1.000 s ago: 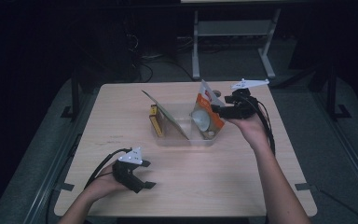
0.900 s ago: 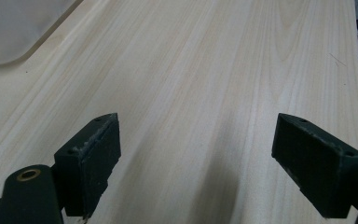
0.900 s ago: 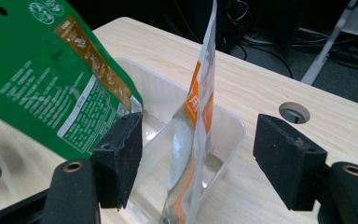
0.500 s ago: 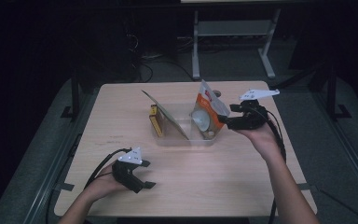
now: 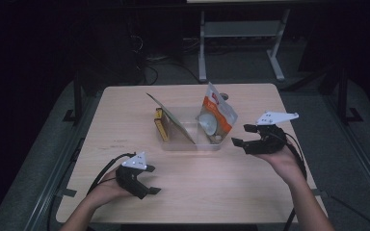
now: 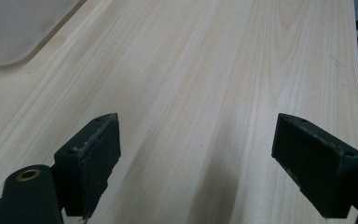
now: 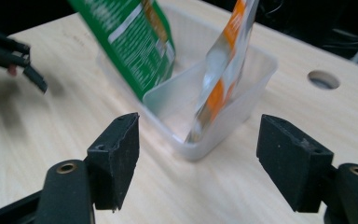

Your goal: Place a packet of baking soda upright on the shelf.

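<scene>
Standing off from the clear tub (image 5: 191,139), the right gripper (image 5: 244,135) holds nothing, jaws wide apart.

Table (image 5: 270,192): light wood, carrying the tub near its middle, somewhat toward the far edge. Tub: clear plastic, rectangular, long axis running left to right across the table; a green-backed flat pack (image 5: 171,118) leans in its left half, an orange-and-clear pouch (image 5: 217,115) stands upright in its right end, and a yellow item (image 5: 161,129) lies against its outer left wall. Right gripper: just beside the tub's right end, apart from it, jaws pointing left toward the pouch, which sits between them in the right gripper view (image 7: 223,70). Left gripper (image 5: 147,185): near the table's near-left edge, well apart from the tub, jaws wide and empty over bare wood. Judgement: the right hand is much the nearer; the pouch lies straight ahead of it.
</scene>
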`<action>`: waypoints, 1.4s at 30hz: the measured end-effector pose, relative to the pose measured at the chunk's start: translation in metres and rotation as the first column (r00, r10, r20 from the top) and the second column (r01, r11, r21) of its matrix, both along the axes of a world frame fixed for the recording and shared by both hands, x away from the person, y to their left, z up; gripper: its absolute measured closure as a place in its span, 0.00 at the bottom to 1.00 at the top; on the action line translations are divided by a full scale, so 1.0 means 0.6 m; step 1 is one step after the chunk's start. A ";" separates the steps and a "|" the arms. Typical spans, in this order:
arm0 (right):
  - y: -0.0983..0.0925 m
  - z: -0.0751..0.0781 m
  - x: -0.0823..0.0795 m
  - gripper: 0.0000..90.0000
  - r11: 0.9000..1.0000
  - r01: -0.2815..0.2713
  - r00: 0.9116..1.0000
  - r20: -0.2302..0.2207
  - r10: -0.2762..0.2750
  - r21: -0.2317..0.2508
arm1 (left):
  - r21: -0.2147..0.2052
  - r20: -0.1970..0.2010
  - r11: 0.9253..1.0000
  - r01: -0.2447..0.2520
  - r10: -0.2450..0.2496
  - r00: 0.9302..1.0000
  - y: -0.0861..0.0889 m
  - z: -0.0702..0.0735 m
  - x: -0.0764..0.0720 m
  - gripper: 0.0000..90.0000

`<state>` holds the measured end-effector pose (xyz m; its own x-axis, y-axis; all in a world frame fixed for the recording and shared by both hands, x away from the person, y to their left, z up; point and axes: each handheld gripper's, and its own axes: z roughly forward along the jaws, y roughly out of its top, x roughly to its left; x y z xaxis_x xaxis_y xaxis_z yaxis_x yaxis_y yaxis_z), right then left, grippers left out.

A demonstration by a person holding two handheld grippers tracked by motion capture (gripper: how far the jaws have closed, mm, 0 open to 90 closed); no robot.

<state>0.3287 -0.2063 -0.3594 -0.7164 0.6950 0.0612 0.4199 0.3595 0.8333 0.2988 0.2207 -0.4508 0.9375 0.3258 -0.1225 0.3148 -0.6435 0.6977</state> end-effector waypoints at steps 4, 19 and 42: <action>-0.007 -0.018 -0.014 0.33 0.999 -0.035 0.999 -0.003 0.035 -0.001 | -0.001 -0.007 1.000 0.008 -0.008 1.000 0.000 -0.002 0.000 0.17; 0.030 -0.087 -0.052 0.32 0.968 -0.234 0.972 -0.039 0.231 -0.090 | 0.006 -0.007 1.000 0.026 -0.026 1.000 -0.002 -0.002 -0.002 0.16; 0.089 -0.131 -0.064 0.31 0.877 -0.434 0.901 -0.107 0.421 -0.205 | -0.001 -0.007 0.998 0.070 -0.070 0.997 -0.010 -0.006 -0.005 0.16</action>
<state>0.2902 -0.1529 -0.4379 -0.9466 0.3223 -0.0065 0.2283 0.6846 0.6922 0.2958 0.2147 -0.4544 0.9571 0.2589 -0.1298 0.2740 -0.6635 0.6962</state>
